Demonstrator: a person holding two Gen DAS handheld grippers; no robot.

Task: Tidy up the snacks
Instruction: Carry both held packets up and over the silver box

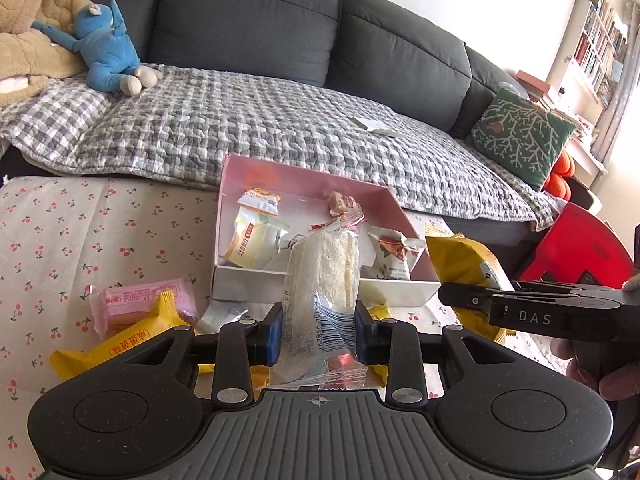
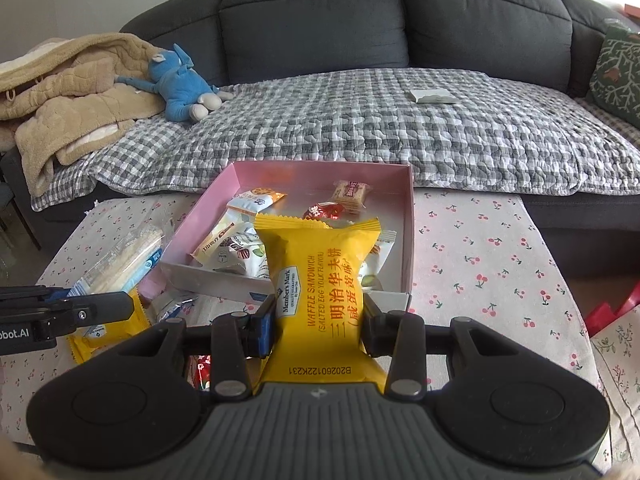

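Note:
My left gripper is shut on a clear-wrapped white sandwich cake, held upright just before the pink box. In the right wrist view this cake shows at the left, off the box's near-left corner. My right gripper is shut on a yellow waffle sandwich packet, raised over the box's near wall. That yellow packet and the right gripper appear at the right of the left wrist view. Several small wrapped snacks lie inside the box. A pink packet and a yellow packet lie loose on the cloth.
The cherry-print tablecloth covers a low table in front of a dark sofa with a checked quilt. A blue plush toy and a beige blanket lie on the sofa's left. A red object stands at the table's right.

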